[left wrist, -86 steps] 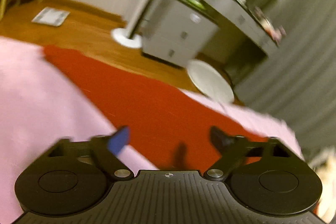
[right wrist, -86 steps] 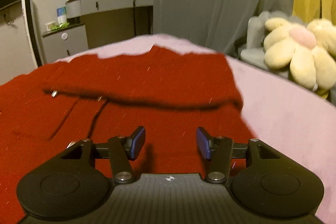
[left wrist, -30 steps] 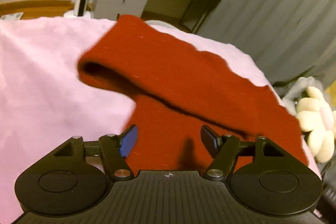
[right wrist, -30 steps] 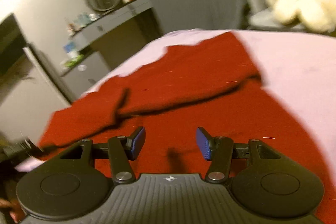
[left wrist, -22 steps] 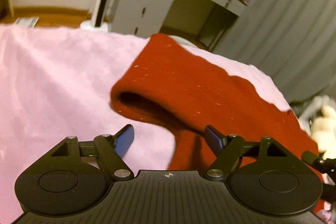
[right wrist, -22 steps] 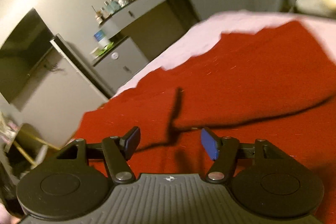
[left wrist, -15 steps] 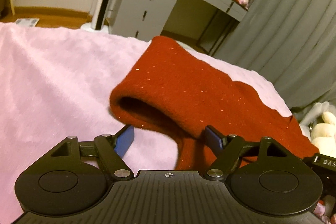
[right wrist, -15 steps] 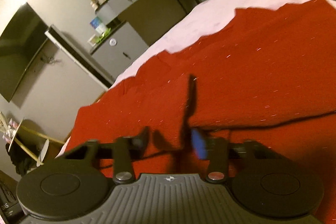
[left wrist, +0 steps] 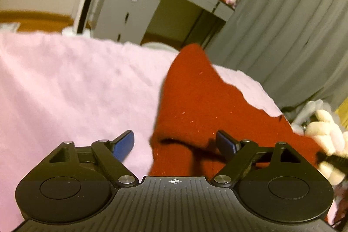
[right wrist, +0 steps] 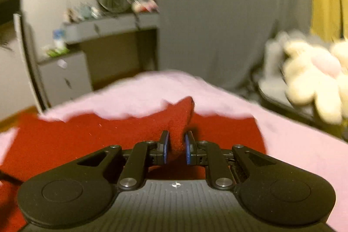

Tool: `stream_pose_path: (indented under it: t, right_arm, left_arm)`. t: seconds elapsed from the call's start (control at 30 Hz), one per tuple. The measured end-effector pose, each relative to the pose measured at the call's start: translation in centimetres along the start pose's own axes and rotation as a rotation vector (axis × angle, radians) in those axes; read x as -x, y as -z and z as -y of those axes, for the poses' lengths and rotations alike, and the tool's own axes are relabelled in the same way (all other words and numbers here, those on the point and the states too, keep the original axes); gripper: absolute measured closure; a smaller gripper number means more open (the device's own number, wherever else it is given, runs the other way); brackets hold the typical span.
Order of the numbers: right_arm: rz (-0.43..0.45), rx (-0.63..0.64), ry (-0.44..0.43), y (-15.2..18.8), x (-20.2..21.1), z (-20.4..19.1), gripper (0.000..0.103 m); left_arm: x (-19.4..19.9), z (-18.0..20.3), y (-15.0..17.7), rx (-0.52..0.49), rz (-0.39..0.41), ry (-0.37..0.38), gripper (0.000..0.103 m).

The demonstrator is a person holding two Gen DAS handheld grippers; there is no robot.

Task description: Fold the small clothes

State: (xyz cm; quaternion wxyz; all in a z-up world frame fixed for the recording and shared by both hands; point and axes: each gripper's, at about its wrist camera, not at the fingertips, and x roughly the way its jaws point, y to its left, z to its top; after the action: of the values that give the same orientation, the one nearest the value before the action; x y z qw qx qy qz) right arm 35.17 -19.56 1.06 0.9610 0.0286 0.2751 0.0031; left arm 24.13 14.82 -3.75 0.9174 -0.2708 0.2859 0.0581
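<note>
- A second ago the right gripper [right wrist: 175, 148] stood wide apart over the flat dark red fuzzy knit garment [right wrist: 91, 138]; now its jaws are closing, and a raised fold of that cloth is pinched between the two blue pads [right wrist: 165, 148].
- In the right wrist view the pinched cloth rises as a narrow ridge from the pads toward the far edge of the garment, where before the surface lay nearly flat with one long crease.
- The left gripper [left wrist: 175, 142] is released and its jaws are opening, wider apart than a second ago; the red cloth lies between and under them, and neither pad presses on it.
- In the left wrist view the rolled sleeve-like tube, which lay across the cover with its dark mouth open to the left, now stands drawn up into a tall peak, its mouth a thin dark slit near the gripper's right finger [left wrist: 226, 142].
- The garment lies on the fluffy pale pink bed cover [left wrist: 65, 90], its far edge ragged against the pink.
- The knit is deep red, fuzzy, with tiny light flecks.
- A cream plush flower cushion [right wrist: 313, 75] sits beyond the bed on the right, blurred.
</note>
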Motion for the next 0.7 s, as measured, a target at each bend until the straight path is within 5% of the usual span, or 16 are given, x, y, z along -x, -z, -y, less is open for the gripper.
stream_pose_path:
  t: [0.1, 0.2, 0.3, 0.43, 0.53, 0.7]
  right_arm:
    - [-0.106, -0.069, -0.031, 1.3, -2.0, 2.6, 0.080]
    - [-0.133, -0.183, -0.095, 2.1, -2.7, 4.3, 0.054]
    - [-0.149, -0.253, -0.163, 2.6, -3.8, 4.9, 0.049]
    - [-0.139, -0.129, -0.110, 1.9, -4.8, 2.3, 0.076]
    - [-0.011, 0.053, 0.014, 0.9, -3.0, 0.7, 0.092]
    - [0.089, 0.172, 0.236, 0.3, -1.7, 1.6, 0.093]
  left_arm:
    - [-0.4, 0.1, 0.4, -0.011, -0.001, -0.009, 0.017]
    - [-0.5, 0.4, 0.7, -0.030, 0.011, -0.006, 0.017]
    - [-0.7, 0.7, 1.1, -0.043, 0.015, -0.008, 0.015]
    - [-0.6, 1.5, 1.4, -0.082, 0.022, -0.017, 0.012]
    - [-0.8, 1.7, 1.7, -0.093, 0.024, -0.016, 0.008]
    - [-0.7, 1.8, 1.8, -0.105, 0.030, -0.023, 0.008]
